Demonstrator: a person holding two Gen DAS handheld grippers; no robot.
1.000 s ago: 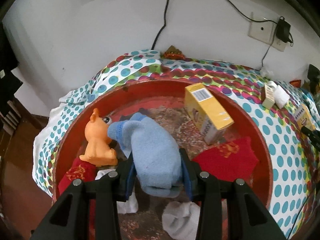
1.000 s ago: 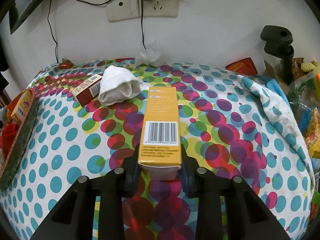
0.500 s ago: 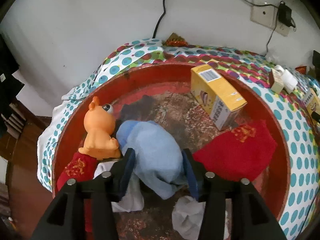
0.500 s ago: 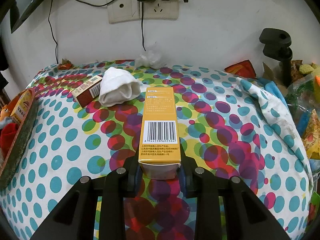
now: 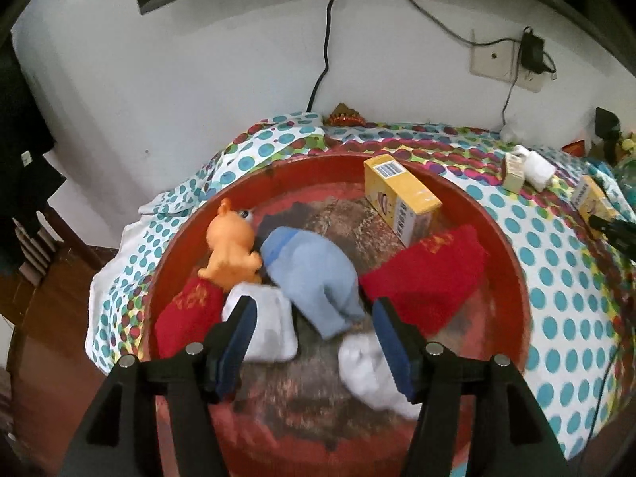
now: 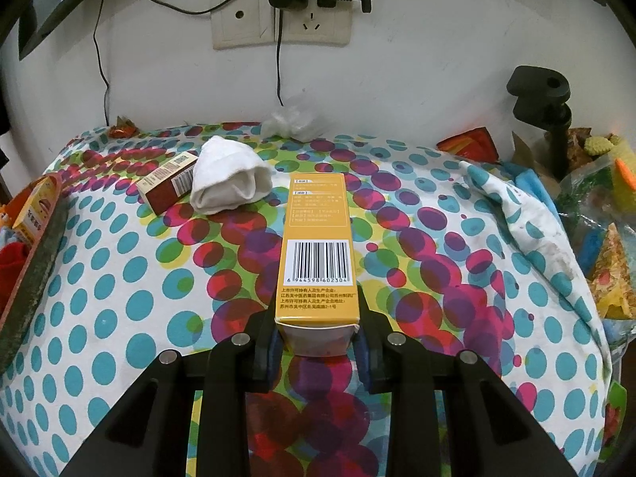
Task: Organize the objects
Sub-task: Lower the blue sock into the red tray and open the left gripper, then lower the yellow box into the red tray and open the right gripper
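In the left wrist view a round red tray [image 5: 512, 270] holds a light blue sock [image 5: 314, 274], an orange toy animal [image 5: 230, 246], a yellow box [image 5: 401, 198], red socks [image 5: 429, 278] and white socks [image 5: 266, 326]. My left gripper [image 5: 314, 338] is open and empty above the tray, just behind the blue sock. In the right wrist view my right gripper [image 6: 316, 342] is shut on a long yellow box [image 6: 318, 246] with a barcode, held over the dotted tablecloth [image 6: 119, 278].
A rolled white sock [image 6: 230, 181] and a small brown box [image 6: 169, 181] lie on the cloth near the wall. The tray's edge [image 6: 35, 262] is at the left. Bags and clutter [image 6: 596, 218] crowd the right side. Wall sockets and cables hang behind.
My left gripper opened and let go of the light blue sock, which now lies in the tray, and it drew back. The right gripper still holds the yellow box, barely moved.
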